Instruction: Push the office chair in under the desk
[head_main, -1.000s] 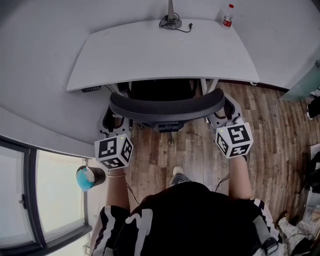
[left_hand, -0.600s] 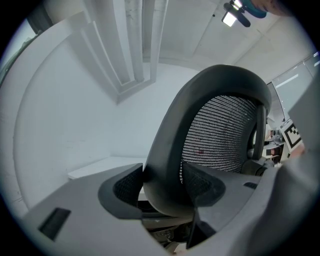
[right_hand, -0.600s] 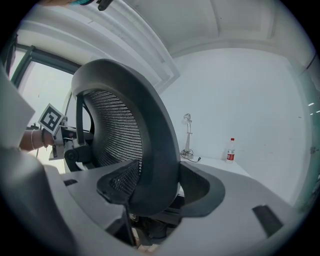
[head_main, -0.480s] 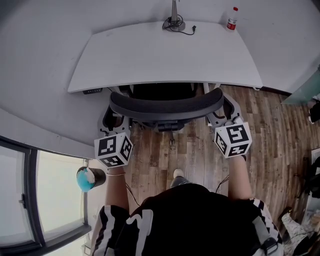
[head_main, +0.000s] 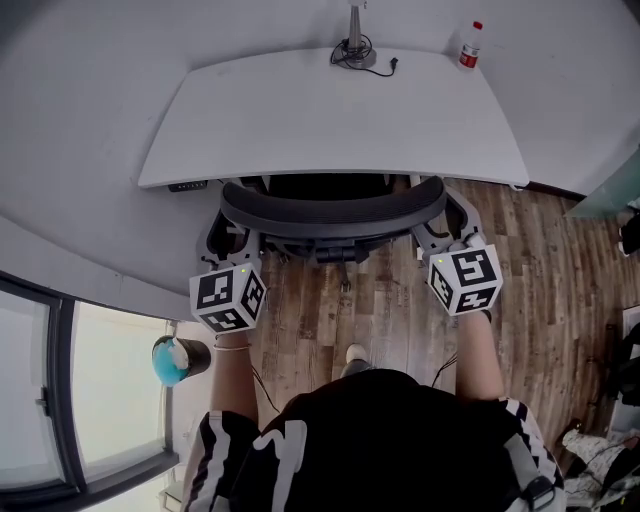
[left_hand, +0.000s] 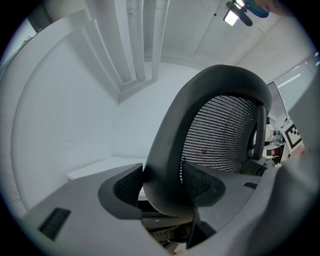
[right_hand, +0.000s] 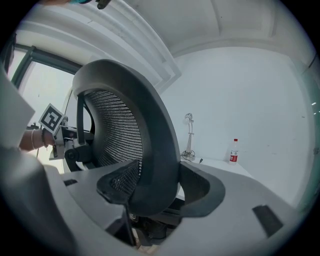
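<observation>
The black mesh office chair (head_main: 333, 210) stands at the front edge of the white desk (head_main: 330, 110), its seat mostly hidden under the desktop and its curved backrest just outside. My left gripper (head_main: 222, 243) grips the backrest's left end. My right gripper (head_main: 441, 233) grips its right end. In the left gripper view the jaws (left_hand: 162, 187) sit on either side of the backrest rim (left_hand: 165, 150). The right gripper view shows the same hold (right_hand: 155, 190) on the opposite rim (right_hand: 160, 150). Both are shut on the frame.
A red-capped bottle (head_main: 470, 45) and a lamp base with a cable (head_main: 357, 50) stand at the desk's back edge. A dark cup with blue contents (head_main: 178, 357) sits by the window at left. Wood floor (head_main: 400, 310) lies behind the chair.
The chair has rolled forward toward the desk with both grippers on it, so more of the seat is hidden under the desktop.
</observation>
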